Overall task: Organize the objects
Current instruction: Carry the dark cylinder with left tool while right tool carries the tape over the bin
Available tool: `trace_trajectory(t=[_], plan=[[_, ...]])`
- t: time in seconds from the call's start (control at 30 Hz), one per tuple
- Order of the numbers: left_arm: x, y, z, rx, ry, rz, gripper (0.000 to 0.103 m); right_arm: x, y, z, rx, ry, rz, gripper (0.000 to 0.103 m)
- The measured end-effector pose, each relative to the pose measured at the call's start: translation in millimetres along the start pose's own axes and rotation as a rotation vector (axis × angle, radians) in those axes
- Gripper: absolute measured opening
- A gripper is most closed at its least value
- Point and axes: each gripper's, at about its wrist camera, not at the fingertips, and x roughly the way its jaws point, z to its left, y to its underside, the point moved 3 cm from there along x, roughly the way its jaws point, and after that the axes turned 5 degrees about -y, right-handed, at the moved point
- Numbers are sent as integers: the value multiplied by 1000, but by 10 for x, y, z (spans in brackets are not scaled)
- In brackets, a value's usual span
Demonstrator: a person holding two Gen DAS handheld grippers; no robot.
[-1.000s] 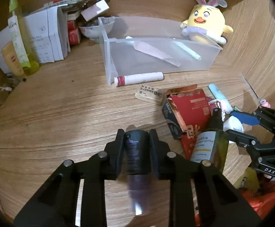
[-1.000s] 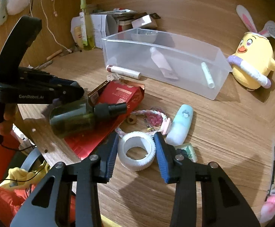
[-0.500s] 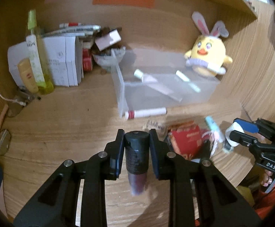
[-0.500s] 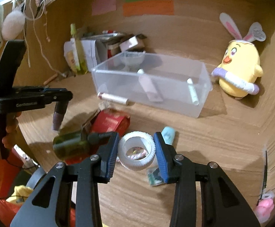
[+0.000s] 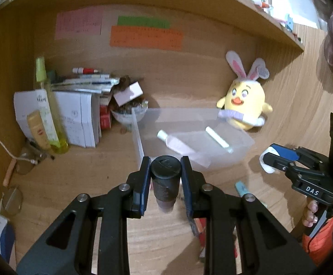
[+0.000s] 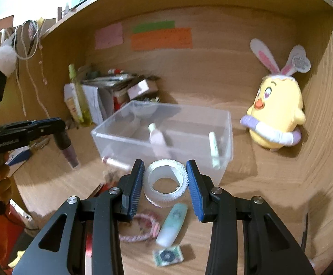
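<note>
My left gripper is shut on a dark-capped bottle with a purplish body, held in the air in front of the clear plastic bin. It also shows in the right wrist view. My right gripper is shut on a white ribbed tape roll, lifted above the desk near the bin. The bin holds a pink tube and a white stick.
On the desk lie a mint tube, a pink rope loop, a small patterned packet and a red-capped tube. A yellow chick plush sits at the back right. White boxes and bottles stand at the back left.
Both grippers have risen from the desk with their objects and moved toward the bin. The views have tilted up, so the back wall and shelf now show.
</note>
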Motion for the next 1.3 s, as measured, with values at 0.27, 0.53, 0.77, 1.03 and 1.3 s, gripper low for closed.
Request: trace_trajectory(t=[0.27,0.53,0.77,1.03,1.3], plan=[[-8,-284,-23,-20,4,-57,25,113,-287,-141,14,17,-28,35],[66,-508,-31,-41,-20,-110,25,283,-582,-231,4,41,-42,35],[375,-588,-90,-24,-78,-96,25,553,-777,-269,-19,76,-15,35],[745,-535,-113,-9,-122,-28,25,1030,-668,-389,16,74,79,35],[1020,-424,-213,57,-206,0,25,1321,-504,-494,17,102,167,35]])
